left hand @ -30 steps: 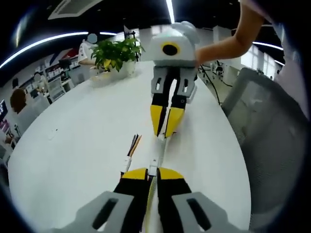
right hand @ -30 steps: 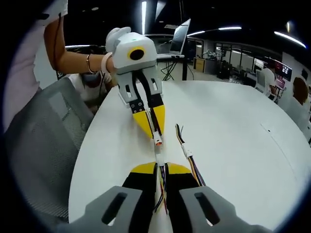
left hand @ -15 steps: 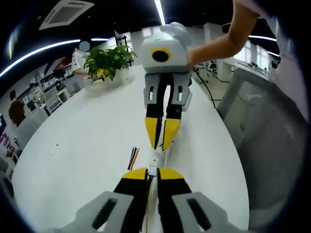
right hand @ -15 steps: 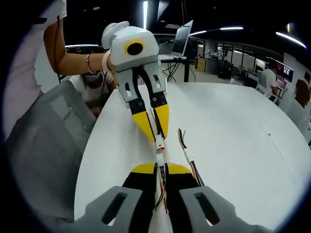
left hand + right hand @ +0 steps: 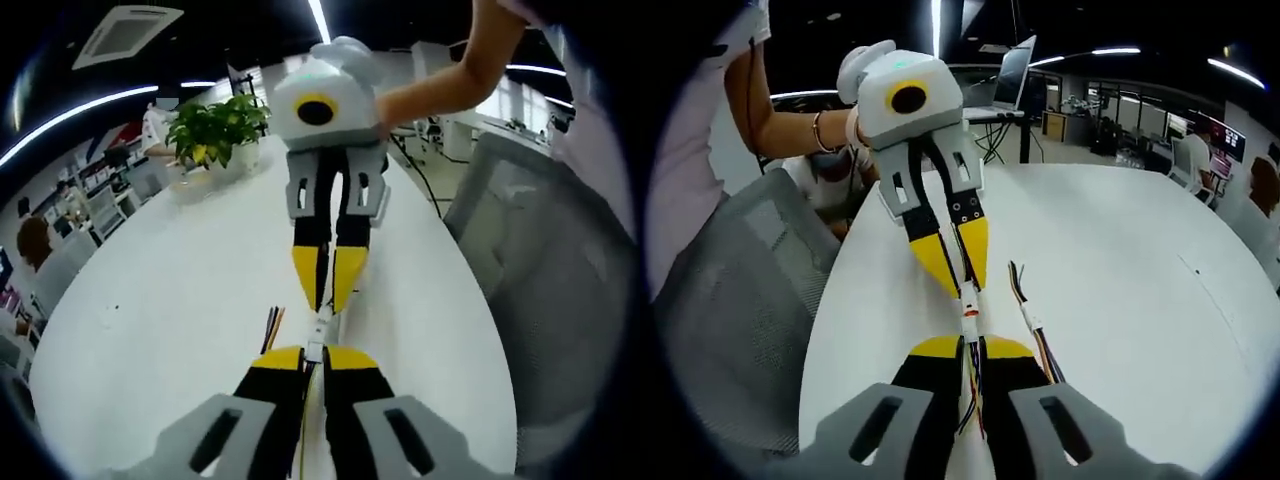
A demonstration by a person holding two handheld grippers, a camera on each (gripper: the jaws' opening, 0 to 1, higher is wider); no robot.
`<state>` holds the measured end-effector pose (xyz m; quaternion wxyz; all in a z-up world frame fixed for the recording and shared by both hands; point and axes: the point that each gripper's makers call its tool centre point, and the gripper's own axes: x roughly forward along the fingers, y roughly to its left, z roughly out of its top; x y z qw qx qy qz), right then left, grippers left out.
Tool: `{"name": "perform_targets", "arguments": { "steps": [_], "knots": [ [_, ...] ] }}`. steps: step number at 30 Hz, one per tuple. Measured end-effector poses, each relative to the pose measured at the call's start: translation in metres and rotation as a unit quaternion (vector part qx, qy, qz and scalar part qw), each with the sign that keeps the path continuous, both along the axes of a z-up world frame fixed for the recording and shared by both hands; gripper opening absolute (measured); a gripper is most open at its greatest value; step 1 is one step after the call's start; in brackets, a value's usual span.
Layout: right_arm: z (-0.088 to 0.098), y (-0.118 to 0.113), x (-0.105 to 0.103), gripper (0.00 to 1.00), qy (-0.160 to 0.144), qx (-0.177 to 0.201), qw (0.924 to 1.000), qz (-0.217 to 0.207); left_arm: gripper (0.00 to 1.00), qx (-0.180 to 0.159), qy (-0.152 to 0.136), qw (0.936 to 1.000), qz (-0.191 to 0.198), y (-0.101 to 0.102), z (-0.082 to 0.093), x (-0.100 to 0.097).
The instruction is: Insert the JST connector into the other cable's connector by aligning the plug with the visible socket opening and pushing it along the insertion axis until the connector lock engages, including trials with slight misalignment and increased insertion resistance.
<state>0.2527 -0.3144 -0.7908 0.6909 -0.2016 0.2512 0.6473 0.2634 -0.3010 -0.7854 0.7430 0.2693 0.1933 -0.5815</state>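
Whereas a gap separated them before, the connectors (image 5: pixel 968 318) now meet, each pinched in a closed hand-held gripper, left (image 5: pixel 312 352) and right (image 5: pixel 970 345). A spare cable (image 5: pixel 1032 325) lies just beside them on the bench (image 5: pixel 1120 260), and a potted plant (image 5: pixel 215 125) stands farther back.

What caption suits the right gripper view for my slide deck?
Two tongs press cable connectors together above a white table, spare cable alongside.

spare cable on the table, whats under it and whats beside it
The spare cable lies loose on the bare white table, beside the right gripper, touching neither gripper. Its lower end runs behind that gripper's jaw, hidden there.
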Motion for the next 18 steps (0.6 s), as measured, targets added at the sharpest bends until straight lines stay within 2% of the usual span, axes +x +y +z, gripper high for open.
{"name": "perform_targets", "arguments": {
  "steps": [18],
  "knots": [
    [-0.0067, -0.0001, 0.0041, 0.03, 0.015, -0.006, 0.9999, -0.004, 0.0, 0.004, 0.004, 0.9999, -0.01, -0.004, -0.002, -0.0001]
  ]
}}
